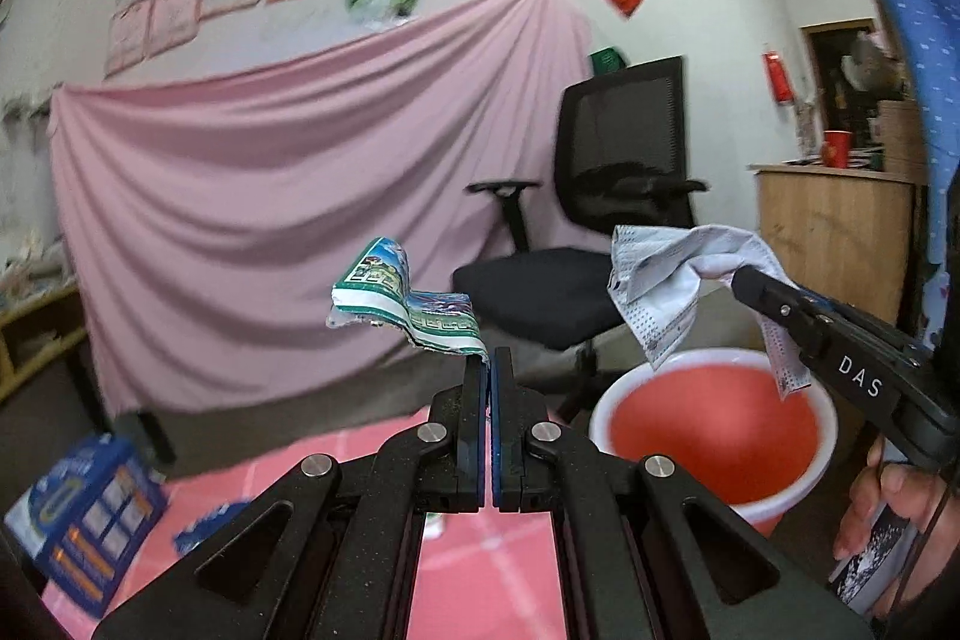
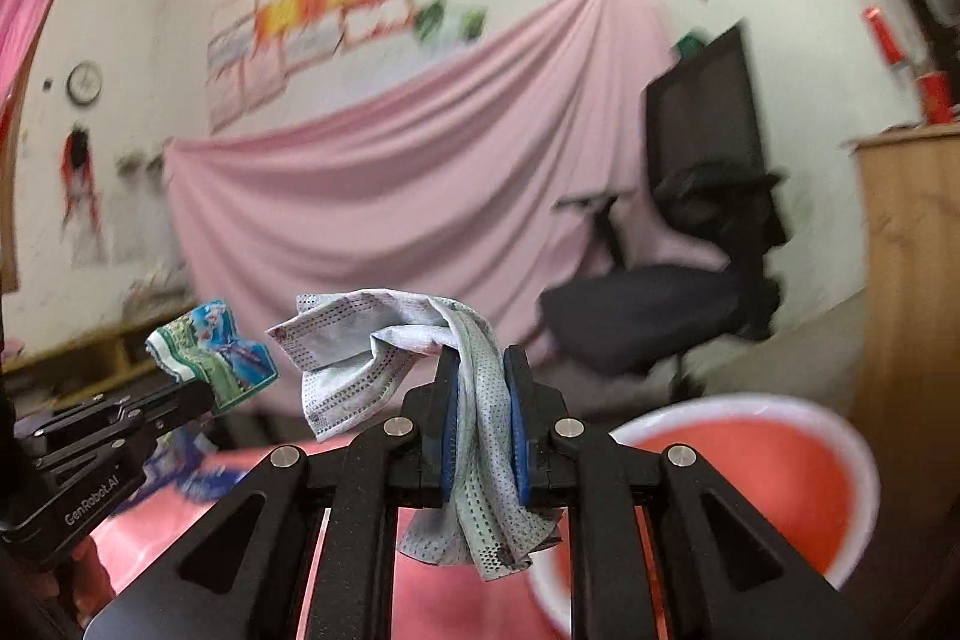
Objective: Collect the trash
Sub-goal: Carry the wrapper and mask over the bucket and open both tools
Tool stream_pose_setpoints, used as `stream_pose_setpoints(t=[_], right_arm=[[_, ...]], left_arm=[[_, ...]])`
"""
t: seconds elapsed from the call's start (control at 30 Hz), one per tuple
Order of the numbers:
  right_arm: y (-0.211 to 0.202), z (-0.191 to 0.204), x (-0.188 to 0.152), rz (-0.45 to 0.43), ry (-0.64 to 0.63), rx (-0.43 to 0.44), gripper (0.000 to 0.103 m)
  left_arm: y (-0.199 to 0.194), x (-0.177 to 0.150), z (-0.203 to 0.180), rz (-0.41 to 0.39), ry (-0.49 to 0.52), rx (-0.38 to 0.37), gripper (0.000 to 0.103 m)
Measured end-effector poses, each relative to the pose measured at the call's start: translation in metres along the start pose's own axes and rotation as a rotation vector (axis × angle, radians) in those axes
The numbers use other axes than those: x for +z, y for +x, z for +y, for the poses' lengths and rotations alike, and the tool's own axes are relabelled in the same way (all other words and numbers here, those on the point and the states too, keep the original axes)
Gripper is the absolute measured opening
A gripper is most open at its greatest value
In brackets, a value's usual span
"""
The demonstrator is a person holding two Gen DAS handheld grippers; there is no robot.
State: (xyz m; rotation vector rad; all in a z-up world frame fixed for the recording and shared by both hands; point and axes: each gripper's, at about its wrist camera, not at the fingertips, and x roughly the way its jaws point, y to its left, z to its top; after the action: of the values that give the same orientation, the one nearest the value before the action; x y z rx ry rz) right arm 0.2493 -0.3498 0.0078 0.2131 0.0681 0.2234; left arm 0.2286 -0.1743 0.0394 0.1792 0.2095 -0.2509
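Observation:
My left gripper (image 1: 489, 361) is shut on a crumpled green and blue wrapper (image 1: 402, 301), held in the air above the pink table; the wrapper also shows in the right wrist view (image 2: 213, 355). My right gripper (image 2: 483, 364) is shut on a crumpled pale blue face mask (image 2: 372, 346), which hangs between the fingers. In the left wrist view the mask (image 1: 666, 280) hangs over the far rim of a red bucket with a white rim (image 1: 714, 430). The bucket (image 2: 774, 478) lies low right of my right gripper.
A pink checked tabletop (image 1: 480, 568) lies below. A blue box (image 1: 90, 514) and a blue scrap (image 1: 210, 520) rest at its left. A black office chair (image 1: 600, 232) and a pink draped cloth (image 1: 270, 220) stand behind. A wooden cabinet (image 1: 834, 232) is at right.

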Motion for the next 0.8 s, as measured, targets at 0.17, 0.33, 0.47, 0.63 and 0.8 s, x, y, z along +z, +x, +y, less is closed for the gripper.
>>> stream_pose_setpoints(t=[0.17,0.33,0.47,0.63,0.8], right_arm=[[-0.011,-0.019,0.006,-0.068,0.012,-0.108,0.015],[-0.004,-0.046,0.005,-0.026,0.052,-0.189,0.015],[0.005,-0.067,-0.001,0.046,0.091,-0.253,0.015],[0.012,-0.085,-0.011,0.129,0.142,-0.309,0.015],[0.016,-0.09,-0.017,0.181,0.166,-0.318,0.016]], left_arm=[[0.019,0.007,-0.034,-0.019,0.068,-0.096,0.0],[0.042,0.009,-0.063,0.017,0.101,-0.191,0.0],[0.066,0.01,-0.076,0.081,0.104,-0.257,0.0],[0.087,0.012,-0.089,0.182,0.089,-0.321,0.0],[0.105,0.01,-0.088,0.276,0.036,-0.354,0.0]])
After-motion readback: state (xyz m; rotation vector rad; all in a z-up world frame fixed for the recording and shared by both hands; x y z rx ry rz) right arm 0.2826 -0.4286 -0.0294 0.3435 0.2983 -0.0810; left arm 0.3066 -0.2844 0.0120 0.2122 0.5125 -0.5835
